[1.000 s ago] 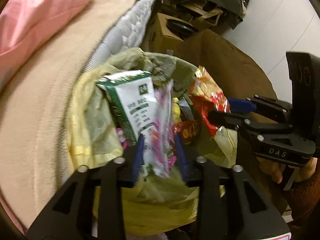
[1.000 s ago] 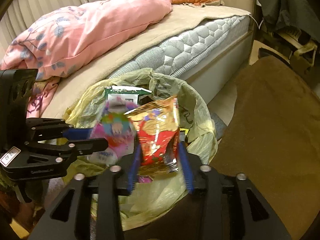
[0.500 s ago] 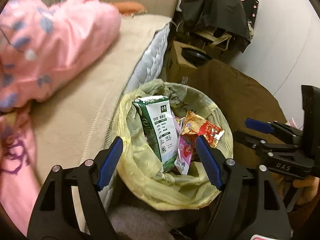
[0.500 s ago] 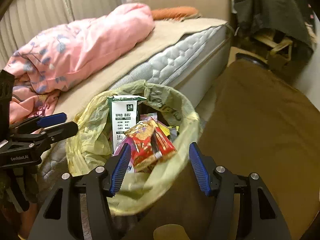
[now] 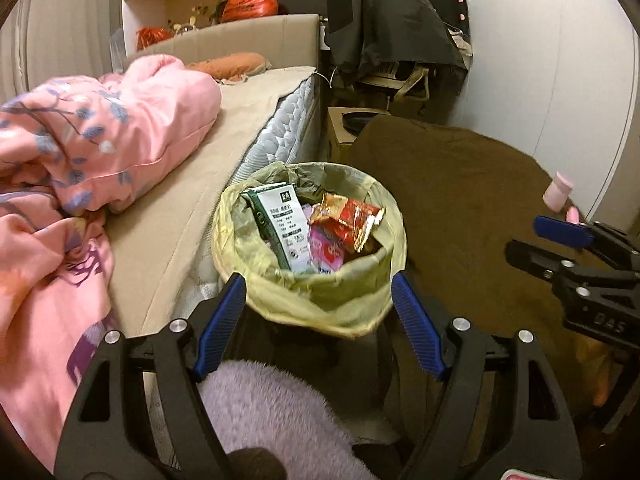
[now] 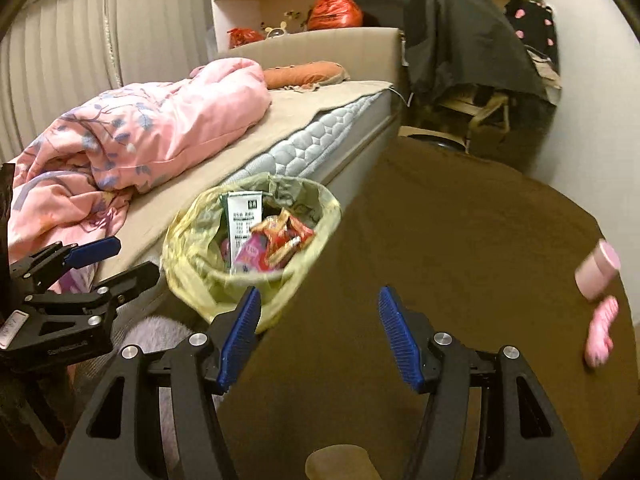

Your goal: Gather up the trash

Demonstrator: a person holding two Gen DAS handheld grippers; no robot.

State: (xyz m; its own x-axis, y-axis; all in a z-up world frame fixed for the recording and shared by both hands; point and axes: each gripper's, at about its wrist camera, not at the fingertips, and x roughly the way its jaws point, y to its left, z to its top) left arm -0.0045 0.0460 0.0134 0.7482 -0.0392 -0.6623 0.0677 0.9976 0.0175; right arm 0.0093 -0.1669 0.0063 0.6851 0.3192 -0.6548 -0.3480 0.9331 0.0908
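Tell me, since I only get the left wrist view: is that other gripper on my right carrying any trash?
Observer: No. In its own view the right gripper is open, with only brown cloth showing between its fingers.
Operator: Is any trash outside the bin?
Observer: Possibly. A pink striped packet lies on the cloth near the pink cup. Your view mostly hides it behind that gripper.
Operator: Where is my gripper?
Observer: Seen from the right wrist, the left gripper is open, beside the bin on the bed side, not over it.
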